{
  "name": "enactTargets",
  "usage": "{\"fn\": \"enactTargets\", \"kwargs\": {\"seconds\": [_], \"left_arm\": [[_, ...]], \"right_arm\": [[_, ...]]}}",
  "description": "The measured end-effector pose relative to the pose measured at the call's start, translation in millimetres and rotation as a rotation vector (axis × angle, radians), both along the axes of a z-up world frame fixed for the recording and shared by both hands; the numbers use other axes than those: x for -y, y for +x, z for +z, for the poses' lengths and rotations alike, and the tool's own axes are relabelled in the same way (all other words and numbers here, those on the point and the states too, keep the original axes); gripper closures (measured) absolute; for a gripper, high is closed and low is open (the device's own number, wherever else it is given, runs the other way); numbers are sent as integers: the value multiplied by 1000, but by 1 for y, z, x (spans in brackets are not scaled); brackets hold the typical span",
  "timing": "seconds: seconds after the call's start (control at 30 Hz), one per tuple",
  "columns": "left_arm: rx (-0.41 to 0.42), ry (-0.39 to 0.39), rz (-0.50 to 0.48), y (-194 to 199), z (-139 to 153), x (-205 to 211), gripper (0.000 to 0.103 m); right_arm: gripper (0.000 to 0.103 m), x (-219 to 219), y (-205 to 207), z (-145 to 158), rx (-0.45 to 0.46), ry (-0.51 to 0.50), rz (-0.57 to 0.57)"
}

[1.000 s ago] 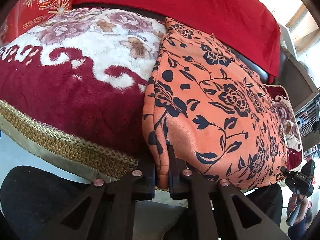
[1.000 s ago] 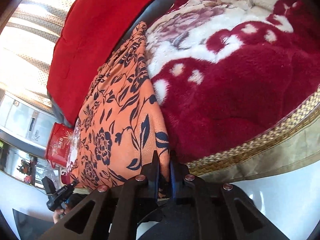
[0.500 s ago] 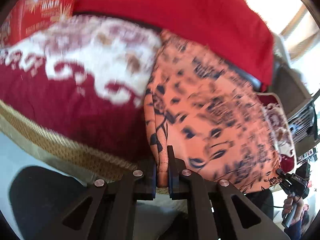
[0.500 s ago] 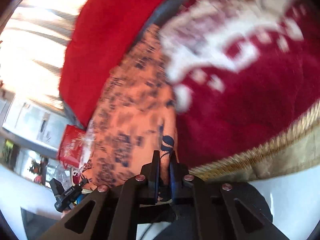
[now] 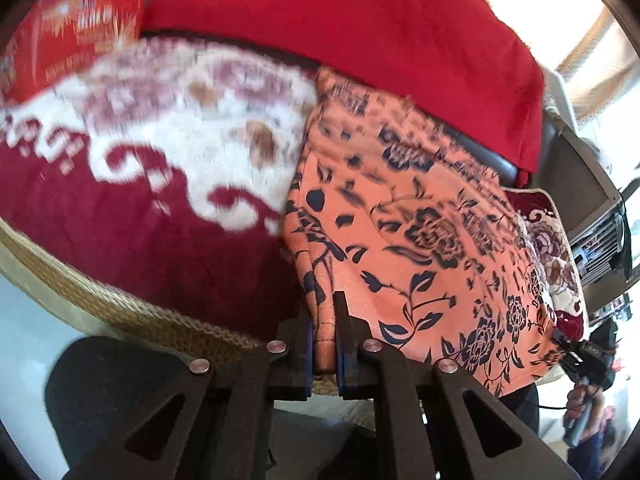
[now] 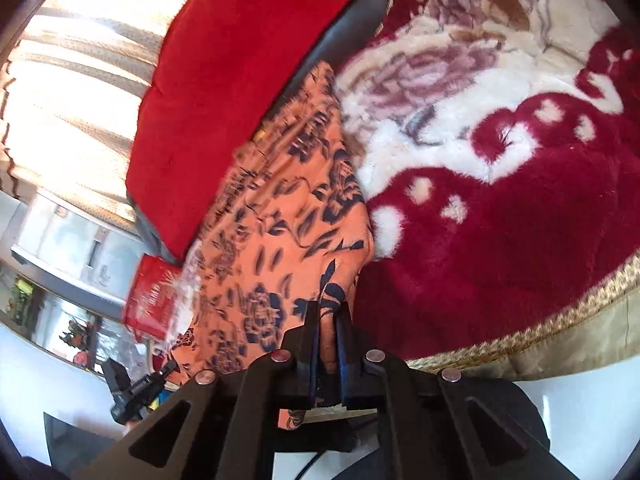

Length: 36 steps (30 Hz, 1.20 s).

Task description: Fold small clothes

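Note:
An orange garment with a dark blue flower print (image 5: 420,240) lies spread over a plush red and white cushion (image 5: 140,184). My left gripper (image 5: 325,320) is shut on the garment's near left corner, the cloth bunched between its pads. In the right wrist view the same orange garment (image 6: 280,232) runs up the left side of the cushion (image 6: 500,200), and my right gripper (image 6: 328,324) is shut on its near right corner. The other gripper (image 5: 580,360) shows small at the right edge of the left wrist view, and again (image 6: 132,380) at lower left in the right one.
A plain red cushion (image 5: 360,32) stands behind the garment. A red snack packet (image 5: 68,28) lies at the far left, also seen as a red packet (image 6: 154,300). The cushion's woven gold trim (image 5: 120,308) borders a white floor (image 5: 24,344). A dark cabinet (image 5: 592,208) stands right.
Both grippers keep their hold on the garment's corners. The views have shifted slightly and are blurred, and the cloth near the left gripper looks more bunched than a second ago.

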<state>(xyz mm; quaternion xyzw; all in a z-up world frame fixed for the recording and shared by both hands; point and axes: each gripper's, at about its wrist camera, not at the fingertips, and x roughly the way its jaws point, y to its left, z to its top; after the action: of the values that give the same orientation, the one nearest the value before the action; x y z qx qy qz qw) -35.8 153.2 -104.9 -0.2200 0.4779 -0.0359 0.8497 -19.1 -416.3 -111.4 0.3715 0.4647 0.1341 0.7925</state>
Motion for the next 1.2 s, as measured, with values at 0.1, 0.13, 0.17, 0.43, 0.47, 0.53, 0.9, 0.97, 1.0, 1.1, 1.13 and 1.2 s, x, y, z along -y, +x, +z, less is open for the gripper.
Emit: {"fn": "enactTargets", "kwargs": {"seconds": [0.1, 0.13, 0.17, 0.43, 0.47, 0.53, 0.9, 0.97, 1.0, 1.1, 1.13, 1.2], "left_arm": [[-120, -20, -10, 15, -16, -4, 95], [-121, -3, -33, 22, -10, -2, 95], [-107, 7, -54, 26, -1, -2, 95], [316, -9, -22, 174, 142, -22, 95], [323, 24, 20, 201, 140, -26, 95], [341, 138, 146, 247, 118, -34, 95], [168, 81, 14, 227, 33, -35, 43], [197, 94, -52, 215, 35, -32, 34], [206, 116, -116, 212, 36, -25, 34], [185, 163, -274, 219, 33, 1, 34], [181, 185, -294, 223, 32, 10, 34], [177, 189, -340, 234, 33, 23, 34]], "right_arm": [[96, -1, 14, -24, -108, 17, 23], [96, -2, 21, -21, -118, 9, 43], [96, -2, 28, -14, -115, 6, 58], [100, 26, 201, 126, 298, 31, -91], [97, 34, 224, 125, 303, 58, -148], [97, 43, 271, 105, 263, 68, -207], [8, 42, 126, 75, 204, -304, -161], [8, 49, 100, 72, 214, -308, -172], [8, 48, 93, 69, 193, -296, -123], [9, 25, 84, 58, 171, -355, 21], [10, 16, 85, 54, 169, -391, 55], [10, 1, 83, 49, 182, -420, 108]]}}
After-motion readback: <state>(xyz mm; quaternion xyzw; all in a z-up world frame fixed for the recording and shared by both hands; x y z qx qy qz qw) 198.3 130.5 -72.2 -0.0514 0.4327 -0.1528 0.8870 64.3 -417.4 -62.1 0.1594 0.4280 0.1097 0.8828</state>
